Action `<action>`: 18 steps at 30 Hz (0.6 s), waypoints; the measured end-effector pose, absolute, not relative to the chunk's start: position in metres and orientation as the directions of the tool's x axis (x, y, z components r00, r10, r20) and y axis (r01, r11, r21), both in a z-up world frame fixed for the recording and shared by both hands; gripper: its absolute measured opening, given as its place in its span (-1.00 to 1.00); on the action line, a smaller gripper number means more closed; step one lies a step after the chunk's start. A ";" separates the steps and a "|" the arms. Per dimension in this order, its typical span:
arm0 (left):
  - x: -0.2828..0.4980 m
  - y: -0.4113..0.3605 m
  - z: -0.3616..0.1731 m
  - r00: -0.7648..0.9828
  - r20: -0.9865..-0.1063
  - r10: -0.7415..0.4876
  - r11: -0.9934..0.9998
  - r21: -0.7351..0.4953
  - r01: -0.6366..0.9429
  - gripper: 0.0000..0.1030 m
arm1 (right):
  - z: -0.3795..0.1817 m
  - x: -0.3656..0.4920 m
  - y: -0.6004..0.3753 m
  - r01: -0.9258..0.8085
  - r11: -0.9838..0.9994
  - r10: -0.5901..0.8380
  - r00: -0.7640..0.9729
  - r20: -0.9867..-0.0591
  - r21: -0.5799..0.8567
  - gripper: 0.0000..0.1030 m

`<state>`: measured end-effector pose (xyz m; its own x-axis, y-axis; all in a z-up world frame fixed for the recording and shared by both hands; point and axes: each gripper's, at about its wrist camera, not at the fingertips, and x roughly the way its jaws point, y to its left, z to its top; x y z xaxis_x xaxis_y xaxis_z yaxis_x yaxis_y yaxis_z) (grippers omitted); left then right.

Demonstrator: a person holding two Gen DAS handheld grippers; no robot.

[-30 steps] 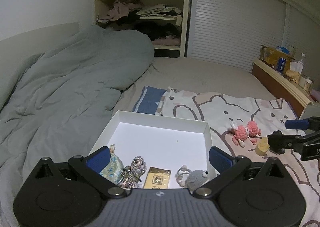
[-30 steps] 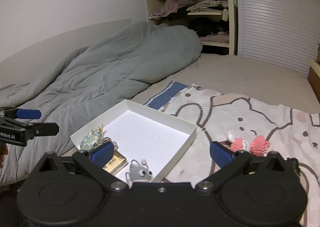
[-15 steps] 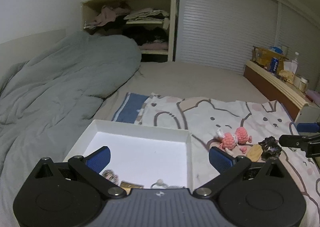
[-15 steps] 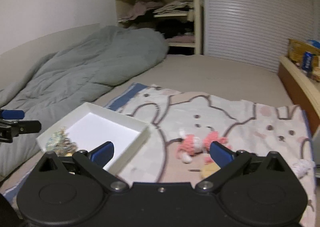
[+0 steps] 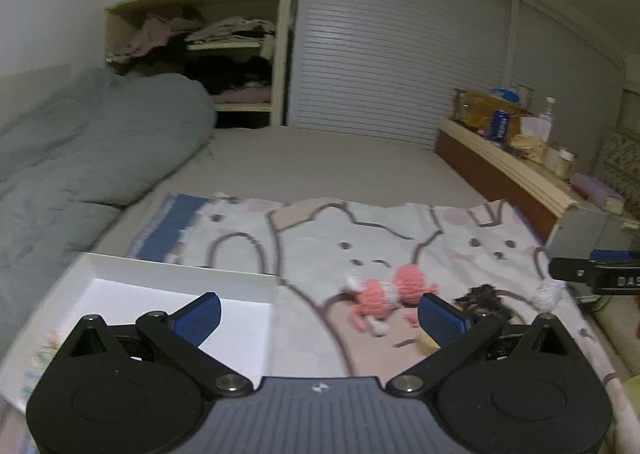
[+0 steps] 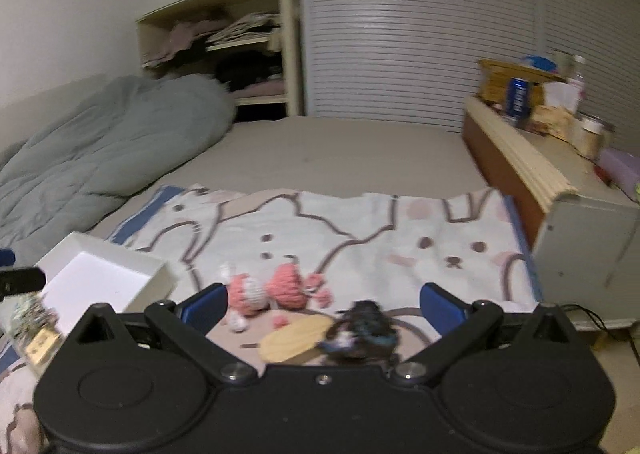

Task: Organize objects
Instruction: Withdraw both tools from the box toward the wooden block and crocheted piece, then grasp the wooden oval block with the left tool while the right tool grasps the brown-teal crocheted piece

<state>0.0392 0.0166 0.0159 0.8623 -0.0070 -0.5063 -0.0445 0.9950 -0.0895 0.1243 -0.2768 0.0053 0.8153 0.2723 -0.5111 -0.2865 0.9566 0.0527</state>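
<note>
Both grippers hover over the bed with fingers spread, holding nothing: the left gripper [image 5: 320, 314] and the right gripper [image 6: 323, 304]. One white box [image 6: 106, 278] sits left on the cartoon blanket [image 6: 360, 238]. Beside it lie one pink crochet toy [image 6: 276, 288], one yellow disc [image 6: 294, 338] and one dark blurry bundle [image 6: 366, 328].

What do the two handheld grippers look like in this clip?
Both look alike: the left gripper and right gripper have black bodies with round housings, silver pivot screws, black linkage arms and ribbed blue finger pads. The left's centre plate is ribbed grey. White lettering marks the right's side. No cables or sleeves visible.
</note>
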 end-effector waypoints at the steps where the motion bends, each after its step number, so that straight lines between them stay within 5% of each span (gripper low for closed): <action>1: 0.043 0.010 0.012 0.863 -0.504 -0.021 0.995 -0.096 -0.032 1.00 | 0.002 0.127 -0.281 -0.278 0.959 0.266 0.819 -0.509 0.054 1.00; 14: 0.092 -0.049 -0.039 0.849 -0.490 -0.198 0.977 -0.169 0.131 0.97 | -0.045 0.159 -0.318 -0.210 0.971 0.237 0.844 -0.482 0.111 1.00; 18: 0.109 -0.064 -0.060 0.816 -0.516 -0.262 0.965 -0.151 0.215 0.77 | -0.063 0.175 -0.323 -0.156 0.970 0.233 0.824 -0.517 0.187 1.00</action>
